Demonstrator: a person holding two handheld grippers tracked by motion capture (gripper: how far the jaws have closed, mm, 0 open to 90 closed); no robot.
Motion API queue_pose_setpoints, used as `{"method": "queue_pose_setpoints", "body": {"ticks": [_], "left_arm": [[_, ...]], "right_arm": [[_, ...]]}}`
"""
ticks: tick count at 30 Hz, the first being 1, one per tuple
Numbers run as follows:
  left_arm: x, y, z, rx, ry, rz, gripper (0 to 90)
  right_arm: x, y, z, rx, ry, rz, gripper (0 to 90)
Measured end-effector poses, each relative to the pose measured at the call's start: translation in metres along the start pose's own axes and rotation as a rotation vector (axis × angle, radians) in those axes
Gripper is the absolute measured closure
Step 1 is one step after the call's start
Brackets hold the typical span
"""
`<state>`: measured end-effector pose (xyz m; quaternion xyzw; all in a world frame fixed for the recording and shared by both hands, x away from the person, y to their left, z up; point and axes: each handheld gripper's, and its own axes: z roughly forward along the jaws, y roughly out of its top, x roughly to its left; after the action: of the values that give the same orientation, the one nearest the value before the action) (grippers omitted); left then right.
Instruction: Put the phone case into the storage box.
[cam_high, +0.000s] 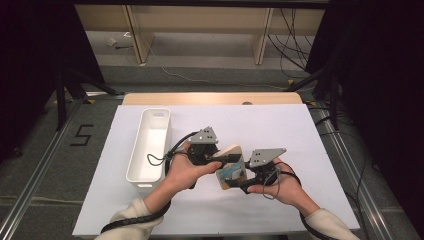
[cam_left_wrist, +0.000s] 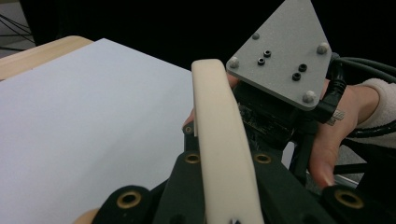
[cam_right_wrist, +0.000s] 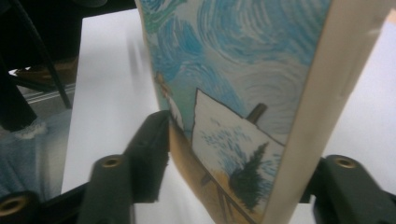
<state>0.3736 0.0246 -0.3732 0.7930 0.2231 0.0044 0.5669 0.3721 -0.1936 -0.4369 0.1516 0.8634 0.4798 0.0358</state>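
Painted board (cam_right_wrist: 233, 93): blue and teal swirls, a white easel canvas, a dark green tree, cream edge; bin (cam_high: 150, 145) white; tabletop (cam_high: 210, 98) pale wood under a white sheet (cam_high: 280, 125); both claws black with grey plates.

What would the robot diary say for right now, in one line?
held: painted wooden board | left tongs: shut on its edge | right tongs: open around it, pads not pressing | white bin: left of hands
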Motion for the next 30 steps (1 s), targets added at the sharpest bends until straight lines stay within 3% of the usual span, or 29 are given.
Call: {"method": "queue_pose_setpoints", "body": {"ticks": [10, 16, 18, 22, 26, 29, 30], "left_arm": [[0.0, 0.0, -0.001, 0.005, -0.011, 0.031, 87.8], [0.001, 0.001, -0.001, -0.01, -0.018, 0.068, 79.0], [0.004, 0.001, -0.001, -0.026, -0.017, 0.052, 68.8], [0.007, 0.0, -0.001, -0.069, 0.058, 0.07, 37.3], [0.008, -0.001, -0.002, -0.088, 0.14, 0.079, 16.9], [0.005, -0.001, -0.004, -0.104, 0.181, 0.075, 11.1], [0.006, 0.0, -0.004, -0.114, 0.185, 0.09, 8.0]], "right_arm": [[-0.005, 0.0, -0.005, 0.02, 0.031, 0.057, 74.4], [-0.006, 0.0, -0.009, 0.021, 0.039, 0.075, 85.2], [-0.006, 0.001, -0.011, 0.025, 0.029, 0.078, 85.5], [-0.005, 0.002, -0.012, 0.016, 0.022, 0.093, 86.1], [-0.006, 0.005, -0.015, -0.002, -0.022, 0.127, 86.3], [-0.007, 0.005, -0.016, -0.009, -0.056, 0.149, 86.3], [-0.008, 0.004, -0.016, -0.008, -0.07, 0.157, 86.3]]}}
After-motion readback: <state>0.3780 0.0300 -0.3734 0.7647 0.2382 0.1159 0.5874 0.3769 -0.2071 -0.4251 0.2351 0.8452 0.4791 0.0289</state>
